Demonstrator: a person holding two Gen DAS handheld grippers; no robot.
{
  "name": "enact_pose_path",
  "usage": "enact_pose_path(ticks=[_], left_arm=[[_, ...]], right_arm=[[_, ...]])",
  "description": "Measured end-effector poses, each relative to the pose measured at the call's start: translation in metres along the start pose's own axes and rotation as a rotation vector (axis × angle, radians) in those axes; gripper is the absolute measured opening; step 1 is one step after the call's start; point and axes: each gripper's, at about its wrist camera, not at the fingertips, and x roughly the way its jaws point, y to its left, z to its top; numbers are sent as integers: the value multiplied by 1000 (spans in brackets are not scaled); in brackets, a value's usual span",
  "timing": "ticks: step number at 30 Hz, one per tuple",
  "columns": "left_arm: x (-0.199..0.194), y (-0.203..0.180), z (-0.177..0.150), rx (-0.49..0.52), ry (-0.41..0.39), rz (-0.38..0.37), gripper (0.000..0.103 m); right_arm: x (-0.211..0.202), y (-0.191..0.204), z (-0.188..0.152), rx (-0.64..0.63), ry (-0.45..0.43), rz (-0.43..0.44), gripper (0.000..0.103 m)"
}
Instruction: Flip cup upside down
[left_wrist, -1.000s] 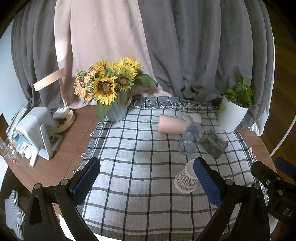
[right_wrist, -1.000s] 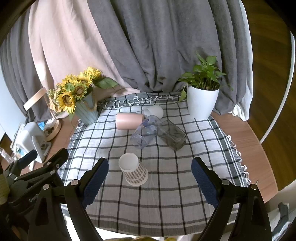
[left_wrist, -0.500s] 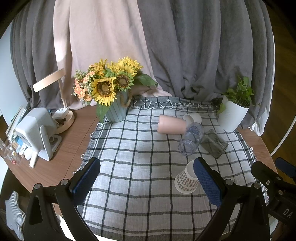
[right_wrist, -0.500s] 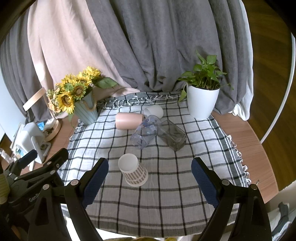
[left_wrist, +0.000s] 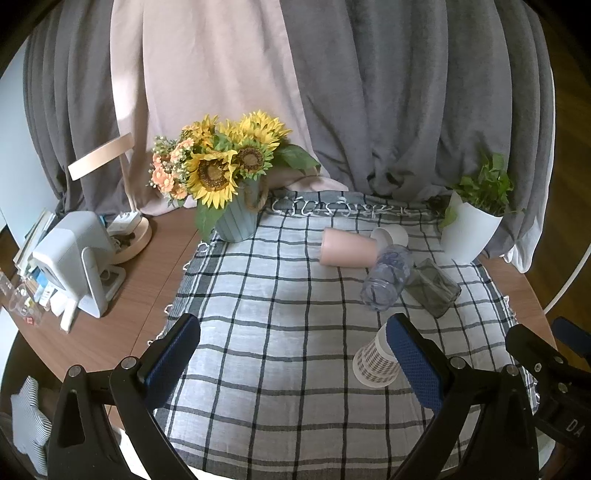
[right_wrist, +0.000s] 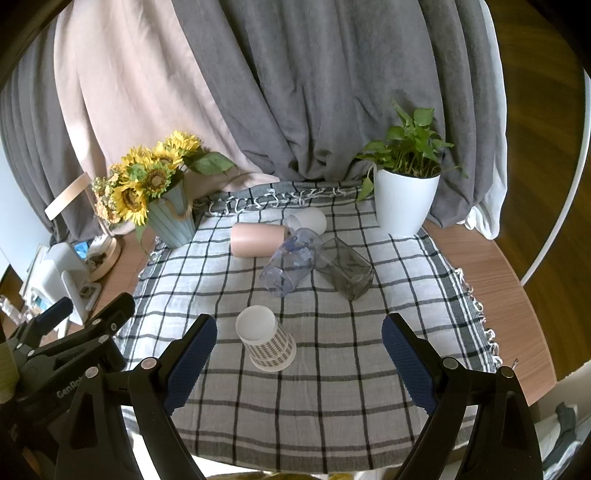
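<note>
A checked paper cup (right_wrist: 266, 341) stands upside down, wide rim on the plaid cloth (right_wrist: 332, 369), near the front; in the left wrist view (left_wrist: 375, 360) my right finger partly hides it. Behind it lie a pink cup (right_wrist: 258, 240), a white cup (right_wrist: 308, 219), a clear bluish cup (right_wrist: 291, 266) and a grey glass (right_wrist: 345, 267), all on their sides. My left gripper (left_wrist: 293, 354) is open and empty above the cloth's front. My right gripper (right_wrist: 299, 356) is open and empty, with the checked cup just beyond its left finger.
A sunflower vase (left_wrist: 236, 221) stands at the back left and a white plant pot (right_wrist: 404, 201) at the back right. A white device (left_wrist: 74, 254) and a lamp base (left_wrist: 129, 236) sit on the wooden table (left_wrist: 140, 295) left of the cloth. Curtains hang behind.
</note>
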Motion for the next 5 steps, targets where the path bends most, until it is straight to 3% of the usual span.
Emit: enact_pose_path(ticks=[5], left_arm=[[1,-1,1,2,-2,3,103]], right_arm=[[1,0,0,-1,1,-2,91]])
